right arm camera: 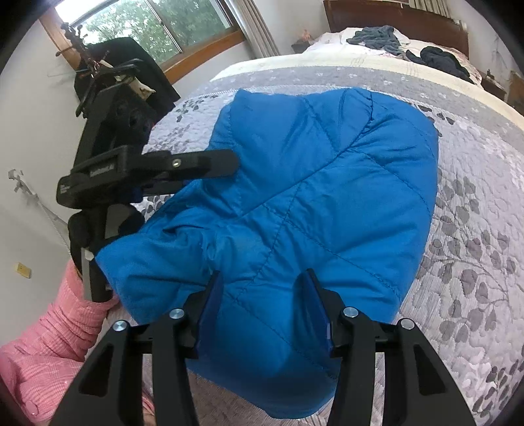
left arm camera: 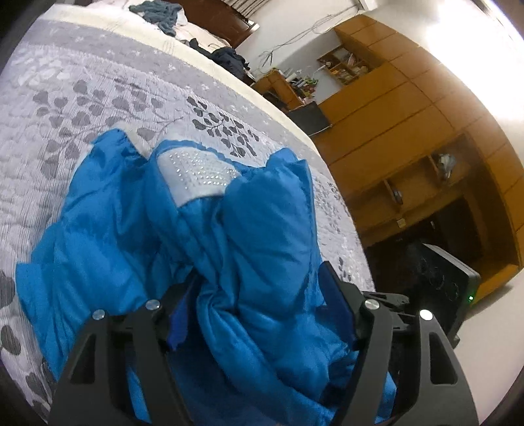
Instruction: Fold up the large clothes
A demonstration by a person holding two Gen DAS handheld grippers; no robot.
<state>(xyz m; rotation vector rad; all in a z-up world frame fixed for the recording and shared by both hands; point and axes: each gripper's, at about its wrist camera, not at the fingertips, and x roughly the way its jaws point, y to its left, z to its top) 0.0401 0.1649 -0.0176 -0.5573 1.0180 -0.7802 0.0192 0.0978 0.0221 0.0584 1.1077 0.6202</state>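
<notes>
Puffy blue quilted jacket [right arm camera: 314, 196] bunched on the grey leaf-print bedspread [right arm camera: 475, 229].
Left gripper [left arm camera: 262, 295] spread wide around a jacket fold; right gripper [right arm camera: 265, 295] gaping over the hem.

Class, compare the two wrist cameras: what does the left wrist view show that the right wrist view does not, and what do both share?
Only the left wrist view shows the jacket's white rhinestone-studded panel and the orange wooden wall cabinets.

Only the right wrist view shows the window, a pink knitted sleeve, and the left gripper seen from outside.

Both show the blue quilted puffer jacket lying on the grey leaf-patterned bedspread, between open jaws.
</notes>
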